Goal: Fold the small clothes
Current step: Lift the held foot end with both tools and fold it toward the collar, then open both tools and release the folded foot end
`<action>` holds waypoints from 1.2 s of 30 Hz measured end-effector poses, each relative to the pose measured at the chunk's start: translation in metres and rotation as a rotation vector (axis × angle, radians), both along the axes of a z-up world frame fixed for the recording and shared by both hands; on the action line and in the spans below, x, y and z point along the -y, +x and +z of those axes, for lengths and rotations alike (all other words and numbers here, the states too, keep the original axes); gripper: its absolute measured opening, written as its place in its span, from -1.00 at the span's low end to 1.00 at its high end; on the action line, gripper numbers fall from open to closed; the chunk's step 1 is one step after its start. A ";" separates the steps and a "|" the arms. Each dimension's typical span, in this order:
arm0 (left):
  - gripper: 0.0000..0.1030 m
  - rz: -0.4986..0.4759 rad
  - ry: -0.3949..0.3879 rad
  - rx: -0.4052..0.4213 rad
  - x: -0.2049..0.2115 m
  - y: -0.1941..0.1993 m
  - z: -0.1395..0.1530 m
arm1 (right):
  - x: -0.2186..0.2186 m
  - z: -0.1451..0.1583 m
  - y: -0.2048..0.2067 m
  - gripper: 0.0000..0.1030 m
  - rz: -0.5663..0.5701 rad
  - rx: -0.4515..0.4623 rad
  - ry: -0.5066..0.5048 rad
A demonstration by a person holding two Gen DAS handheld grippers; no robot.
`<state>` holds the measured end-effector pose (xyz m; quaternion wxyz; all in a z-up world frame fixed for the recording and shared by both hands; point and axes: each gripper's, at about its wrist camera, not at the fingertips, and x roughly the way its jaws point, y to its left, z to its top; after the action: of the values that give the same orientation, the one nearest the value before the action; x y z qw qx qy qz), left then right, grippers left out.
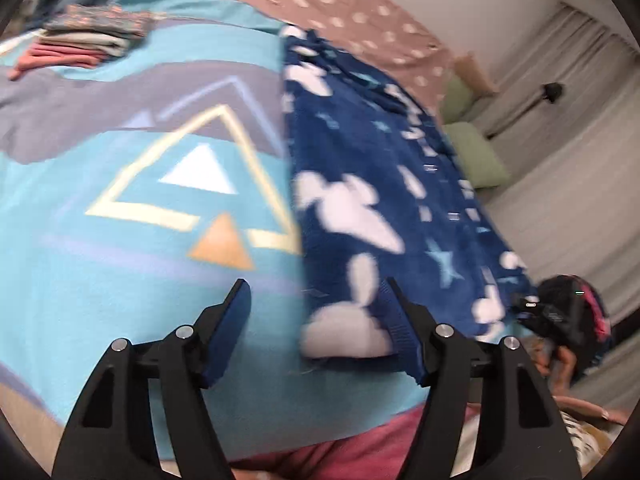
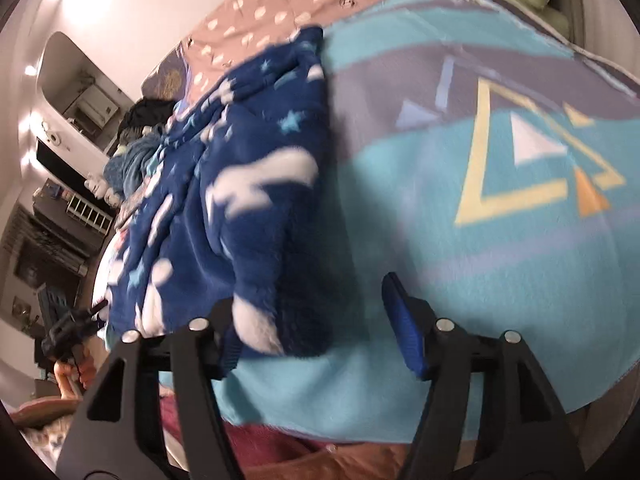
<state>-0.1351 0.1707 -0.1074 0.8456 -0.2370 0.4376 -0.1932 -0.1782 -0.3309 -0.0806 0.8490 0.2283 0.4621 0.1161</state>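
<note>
A dark blue fleece garment (image 1: 380,184) with white shapes and pale stars lies on a light blue blanket (image 1: 120,248). In the left wrist view it fills the right half; my left gripper (image 1: 314,304) is open just above its near edge, right finger at the hem. In the right wrist view the garment (image 2: 248,184) lies left of centre, and my right gripper (image 2: 308,312) is open over its near corner, the left finger partly hidden by the fleece. The right gripper (image 1: 560,312) also shows at the far right of the left wrist view.
A stack of folded clothes (image 1: 84,40) sits at the far left on the blanket. A brown dotted sheet (image 1: 340,4) covers the bed behind. Green cushions (image 1: 472,148) and curtains stand beyond the bed. A pile of unfolded clothes (image 2: 136,152) lies left, near shelves.
</note>
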 end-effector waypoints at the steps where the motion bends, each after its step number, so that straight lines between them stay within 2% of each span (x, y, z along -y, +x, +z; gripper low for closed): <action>1: 0.28 -0.021 -0.032 -0.002 0.002 0.003 -0.003 | 0.000 -0.001 0.000 0.44 0.006 0.004 0.015; 3: -0.42 -0.080 -0.086 -0.016 0.013 0.010 -0.010 | -0.004 -0.005 0.006 0.50 0.032 0.004 0.081; 4: -0.74 -0.102 -0.107 -0.039 0.019 0.015 -0.015 | -0.006 -0.007 0.009 0.46 0.044 -0.001 0.094; 5: -0.75 -0.090 -0.135 -0.056 0.022 0.019 -0.017 | -0.012 -0.008 0.014 0.32 0.064 -0.010 0.098; 6: -0.76 -0.083 -0.148 -0.032 0.022 0.019 -0.011 | -0.014 -0.009 0.018 -0.60 0.075 -0.029 0.124; 7: -0.77 -0.078 -0.157 -0.009 0.021 0.017 -0.004 | -0.015 -0.011 0.022 -0.83 0.086 -0.062 0.208; 8: -0.78 -0.063 -0.180 0.044 0.015 0.011 0.013 | -0.011 -0.008 0.021 -0.83 0.079 -0.055 0.318; 10: -0.79 -0.028 -0.173 0.159 0.001 -0.008 0.053 | -0.006 0.009 0.017 -0.85 0.091 -0.009 0.401; 12: -0.79 -0.014 -0.133 0.222 -0.006 -0.022 0.078 | -0.003 0.030 0.005 -0.85 0.128 0.049 0.464; 15: -0.79 -0.058 -0.111 0.250 -0.003 -0.037 0.093 | -0.005 0.050 -0.008 -0.86 0.143 0.096 0.377; 17: -0.79 -0.069 -0.041 0.234 0.007 -0.040 0.087 | -0.007 0.050 -0.010 -0.85 0.132 0.096 0.288; 20: -0.78 -0.063 0.008 0.150 0.011 -0.028 0.062 | -0.021 0.028 -0.001 -0.82 0.088 0.007 0.090; 22: -0.77 -0.042 0.045 0.091 0.014 -0.017 0.043 | -0.030 0.014 0.007 -0.80 0.084 -0.044 0.018; 24: -0.77 -0.030 0.053 0.070 0.012 -0.010 0.036 | -0.038 0.007 0.010 -0.79 0.087 -0.061 -0.041; 28: -0.77 -0.020 0.005 0.094 0.002 -0.013 0.039 | -0.040 0.016 0.006 -0.81 0.093 -0.030 -0.032; 32: -0.78 -0.043 -0.089 0.204 0.000 -0.029 0.064 | -0.029 0.032 -0.009 -0.82 0.087 0.037 0.060; 36: -0.78 -0.040 -0.086 0.269 0.008 -0.033 0.085 | -0.026 0.048 -0.007 -0.84 0.084 0.099 0.158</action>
<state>-0.1684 0.1631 -0.0220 0.8817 -0.2361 0.3162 -0.2584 -0.1852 -0.3052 -0.0323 0.8444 0.2691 0.4183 0.1990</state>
